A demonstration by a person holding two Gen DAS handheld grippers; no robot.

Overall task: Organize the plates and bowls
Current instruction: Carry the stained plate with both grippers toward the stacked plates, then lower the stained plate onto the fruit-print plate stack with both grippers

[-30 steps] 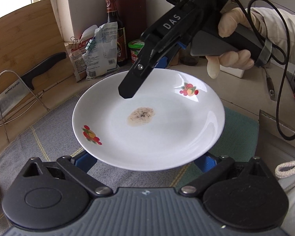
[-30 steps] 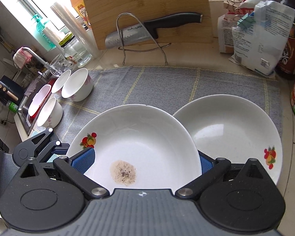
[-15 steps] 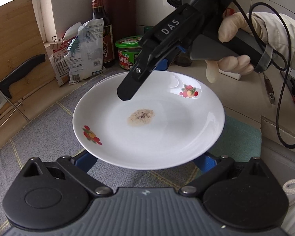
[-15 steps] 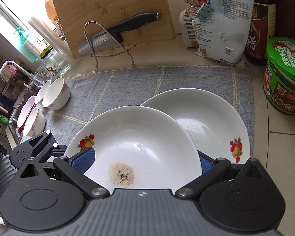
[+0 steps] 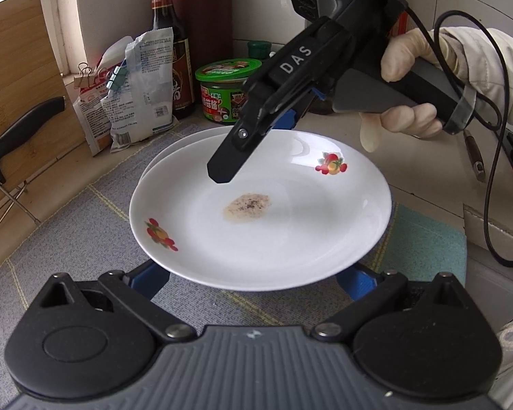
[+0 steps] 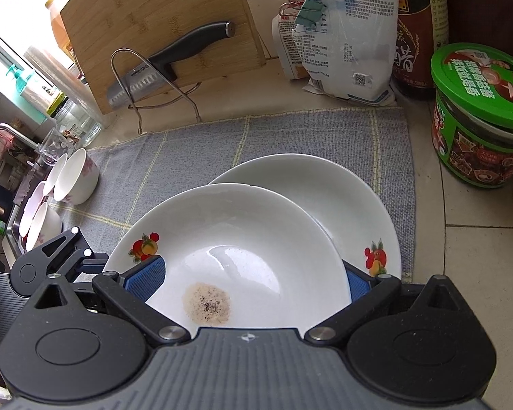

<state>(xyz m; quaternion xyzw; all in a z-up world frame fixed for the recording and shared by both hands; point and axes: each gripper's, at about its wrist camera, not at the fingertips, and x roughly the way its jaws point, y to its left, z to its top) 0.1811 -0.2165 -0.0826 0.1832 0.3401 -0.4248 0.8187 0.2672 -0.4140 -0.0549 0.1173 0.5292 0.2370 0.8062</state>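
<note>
Here, left gripper [image 5: 253, 275] and right gripper [image 6: 253, 282], both wide apart, cradle soiled plate [image 5: 273, 225] above clean plate [image 6: 328, 191].

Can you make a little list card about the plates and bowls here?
Carried plate: white, fruit pictures, brown speckled stain
Where: over the left gripper, with the right gripper at its far rim
Second plate: on the grey mat, partly underneath
Bowls: several, at the mat's edge
Grip: cannot tell, plate hides the pads
</note>
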